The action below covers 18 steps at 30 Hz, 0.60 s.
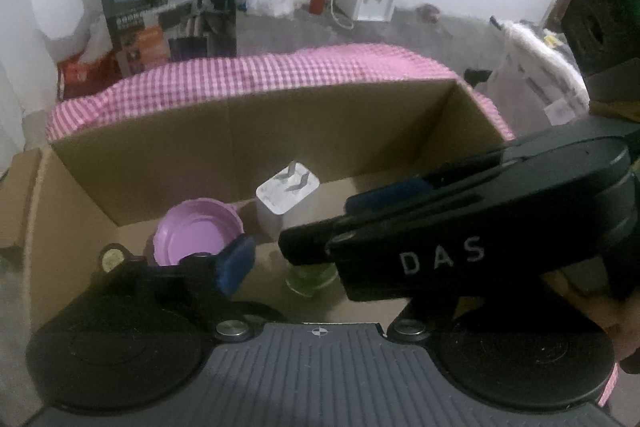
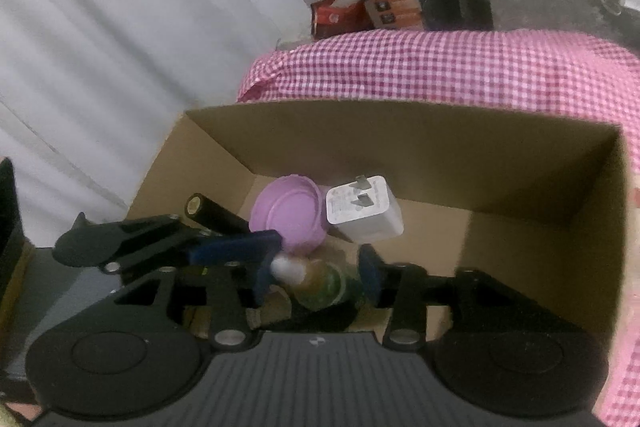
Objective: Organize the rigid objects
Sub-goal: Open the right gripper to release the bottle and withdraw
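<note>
An open brown cardboard box sits on a counter draped in pink-and-white checked cloth, and both claws reach down into it.

The right claw has its blue-padded fingers apart. Between them, on the box floor, lies a small clear bottle with greenish-yellow liquid and a white cap. It lies tilted, cap toward the left pad; whether either pad touches it cannot be told. In the left wrist view the same bottle shows just under the right claw's black body.

The left claw also stands apart, with nothing between its pads. Its left blue pad sits just in front of a round lilac plastic lid, which lies tipped up near the box's back wall. Just beside the lid, to its right, stands a white cube-shaped plug adapter with its metal prongs pointing up. A black cylinder with a yellowish end lies left of the lid.
</note>
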Tool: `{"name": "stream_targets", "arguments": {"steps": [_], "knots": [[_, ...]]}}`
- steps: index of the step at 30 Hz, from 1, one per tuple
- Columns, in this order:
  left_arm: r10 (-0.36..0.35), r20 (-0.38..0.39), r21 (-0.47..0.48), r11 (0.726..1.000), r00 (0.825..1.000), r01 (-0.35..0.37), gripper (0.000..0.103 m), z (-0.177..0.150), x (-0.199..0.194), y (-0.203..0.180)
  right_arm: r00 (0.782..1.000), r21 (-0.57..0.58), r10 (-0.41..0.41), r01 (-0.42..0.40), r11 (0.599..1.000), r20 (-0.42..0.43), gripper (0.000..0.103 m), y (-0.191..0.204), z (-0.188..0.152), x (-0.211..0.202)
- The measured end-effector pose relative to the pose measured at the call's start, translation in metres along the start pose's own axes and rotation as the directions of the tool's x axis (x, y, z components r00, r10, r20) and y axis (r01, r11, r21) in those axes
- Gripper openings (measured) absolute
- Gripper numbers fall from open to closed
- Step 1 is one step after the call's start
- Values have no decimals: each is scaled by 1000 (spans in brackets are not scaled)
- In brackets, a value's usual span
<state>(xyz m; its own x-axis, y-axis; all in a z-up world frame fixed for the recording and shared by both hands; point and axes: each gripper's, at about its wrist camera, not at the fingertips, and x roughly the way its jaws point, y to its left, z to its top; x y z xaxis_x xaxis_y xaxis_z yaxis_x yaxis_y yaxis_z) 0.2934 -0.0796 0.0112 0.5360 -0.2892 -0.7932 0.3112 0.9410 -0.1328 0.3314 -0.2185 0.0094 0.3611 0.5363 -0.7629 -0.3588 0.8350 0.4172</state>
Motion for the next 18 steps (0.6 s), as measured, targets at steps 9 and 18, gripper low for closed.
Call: {"name": "stream_targets", "arguments": {"steps": [9,18], "knots": [[-7,125,34,999,992,3,98,-22,-70,-14,976,-42,-46,56,998,215,89,27,-35,-85],[-11,190,55,998,982,1,102,-77,-137,-19,900,-67,-89,129,989,427,103,67,-117,-170]]}}
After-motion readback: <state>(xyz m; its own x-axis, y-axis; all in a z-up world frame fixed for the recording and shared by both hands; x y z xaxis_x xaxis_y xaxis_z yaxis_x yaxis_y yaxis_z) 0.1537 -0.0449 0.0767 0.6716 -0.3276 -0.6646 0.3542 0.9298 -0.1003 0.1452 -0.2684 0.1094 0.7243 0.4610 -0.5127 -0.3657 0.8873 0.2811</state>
